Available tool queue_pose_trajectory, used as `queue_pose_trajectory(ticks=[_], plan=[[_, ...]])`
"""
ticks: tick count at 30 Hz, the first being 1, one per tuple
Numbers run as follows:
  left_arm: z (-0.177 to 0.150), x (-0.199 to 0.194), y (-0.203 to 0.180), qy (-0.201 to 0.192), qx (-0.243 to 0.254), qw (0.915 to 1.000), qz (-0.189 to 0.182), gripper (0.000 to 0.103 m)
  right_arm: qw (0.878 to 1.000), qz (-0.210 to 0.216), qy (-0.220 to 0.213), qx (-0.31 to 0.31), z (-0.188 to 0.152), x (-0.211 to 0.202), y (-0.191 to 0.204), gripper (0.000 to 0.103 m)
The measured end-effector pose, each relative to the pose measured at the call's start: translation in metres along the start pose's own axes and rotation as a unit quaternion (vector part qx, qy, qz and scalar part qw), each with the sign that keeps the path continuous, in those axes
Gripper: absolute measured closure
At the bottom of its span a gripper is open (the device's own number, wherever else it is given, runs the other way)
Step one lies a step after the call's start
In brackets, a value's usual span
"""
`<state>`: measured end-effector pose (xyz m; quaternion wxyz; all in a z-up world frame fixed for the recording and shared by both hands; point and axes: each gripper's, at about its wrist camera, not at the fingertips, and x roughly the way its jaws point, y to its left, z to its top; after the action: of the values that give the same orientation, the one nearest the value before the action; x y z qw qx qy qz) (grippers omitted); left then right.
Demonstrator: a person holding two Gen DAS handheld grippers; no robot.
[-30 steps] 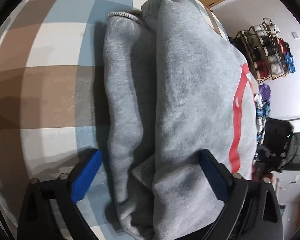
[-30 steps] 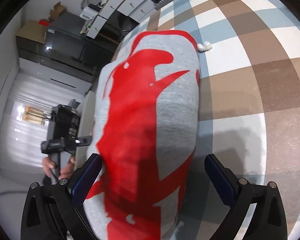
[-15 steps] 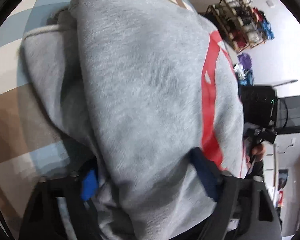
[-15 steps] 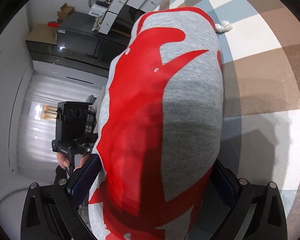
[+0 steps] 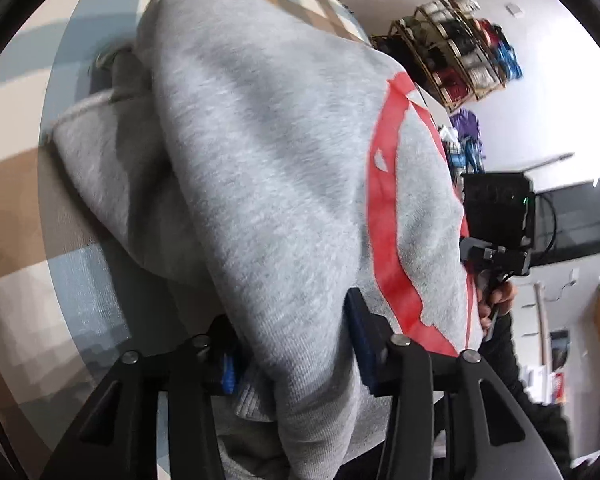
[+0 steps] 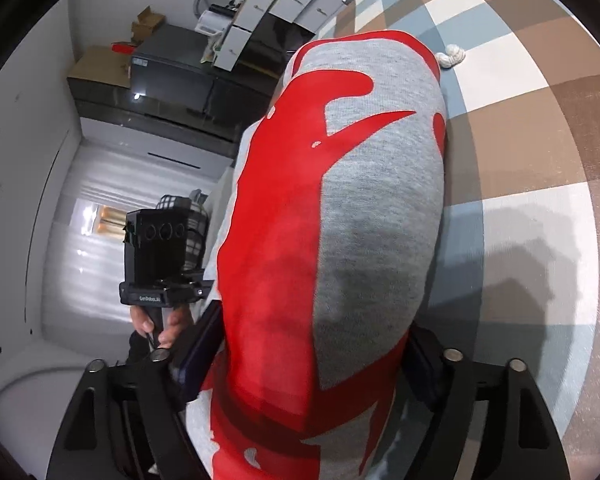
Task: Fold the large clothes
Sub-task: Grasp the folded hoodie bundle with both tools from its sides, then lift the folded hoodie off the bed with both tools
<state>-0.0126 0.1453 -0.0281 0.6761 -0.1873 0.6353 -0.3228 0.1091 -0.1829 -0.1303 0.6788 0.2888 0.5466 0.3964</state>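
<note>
The grey sweatshirt [image 5: 268, 184] with a red print [image 6: 276, 216] lies folded in a thick bundle on the checked surface [image 6: 540, 128], raised at the near end. The left claw [image 5: 296, 344] is closing, its blue pads pinching the near fold; the right claw [image 6: 304, 356] is closing around the printed end, pads at the cloth. Open checked surface stretches right of the bundle; a white sock [image 6: 452, 56] lies beyond it. A second ago both claws stood spread, and the sweatshirt lay flat.
</note>
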Motion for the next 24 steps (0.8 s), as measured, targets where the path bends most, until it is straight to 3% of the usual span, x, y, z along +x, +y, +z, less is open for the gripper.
queue_pose_trajectory(ticks=[3, 5, 10, 12, 19, 24], plan=[[0.007, 0.010, 0.002, 0.014, -0.015, 0.9998, -0.003, 0.048, 1.000, 0.000, 0.001, 0.007, 0.005, 0.006, -0.003, 0.011], [0.008, 0.015, 0.002, 0.013, -0.018, 0.9998, 0.000, 0.045, 1.000, -0.002, -0.008, 0.007, 0.004, 0.008, -0.002, 0.011], [-0.008, 0.004, -0.013, -0.015, 0.018, 0.9996, 0.012, 0.061, 0.999, 0.008, -0.038, 0.007, -0.004, -0.005, 0.001, 0.032], [-0.006, 0.003, -0.018, -0.023, 0.012, 0.9996, 0.008, 0.066, 0.999, 0.015, -0.052, 0.000, -0.009, -0.011, 0.009, 0.036], [-0.011, -0.008, -0.018, -0.035, 0.018, 0.9992, -0.009, 0.072, 0.991, -0.002, -0.103, -0.088, -0.029, -0.023, 0.066, 0.039], [-0.010, -0.014, -0.023, -0.047, 0.031, 0.9984, -0.007, 0.072, 0.989, 0.002, -0.119, -0.088, -0.035, -0.027, 0.071, 0.039]])
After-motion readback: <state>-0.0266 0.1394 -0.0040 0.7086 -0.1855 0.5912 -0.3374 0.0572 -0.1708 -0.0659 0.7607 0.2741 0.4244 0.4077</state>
